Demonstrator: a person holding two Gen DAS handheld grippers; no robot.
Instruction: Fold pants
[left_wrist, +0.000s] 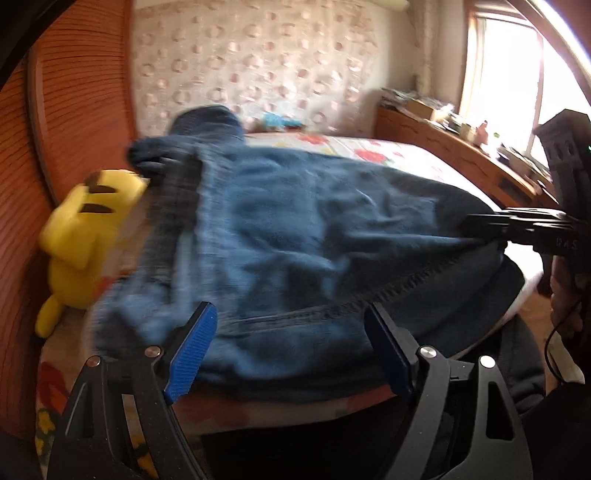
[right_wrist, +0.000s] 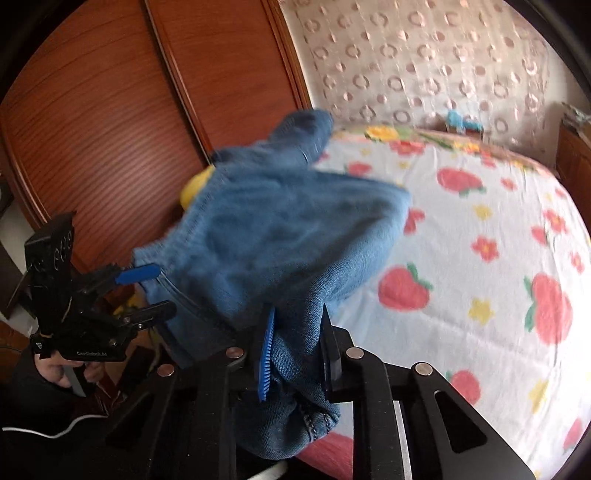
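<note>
The pants (left_wrist: 295, 236), blue denim, lie bunched on the bed (right_wrist: 480, 229) near its left edge, at the side nearest the person; part of the fabric is lifted off the floral cover. One end of the garment reaches toward the far left corner of the bed, beside the wooden wall panel (right_wrist: 110, 110). The right gripper (right_wrist: 297, 350) is clenched on a gathered fold of the denim: both pads press the cloth, and a stitched hem hangs below them. In the left wrist view the same tool enters from the right and grips the cloth at its right-hand end. The left gripper (left_wrist: 291, 350) stands released, its blue-padded fingers (left_wrist: 192, 354) spread wide over the near edge of the pants with no cloth pinched between them. A yellow plush toy (left_wrist: 85, 236) sits at the left edge of the bed, partly covered by the denim. A wooden cabinet (left_wrist: 461, 158) runs along the far right side, under a bright window (left_wrist: 506, 74). Patterned wallpaper (right_wrist: 424, 66) backs the head of the bed.
</note>
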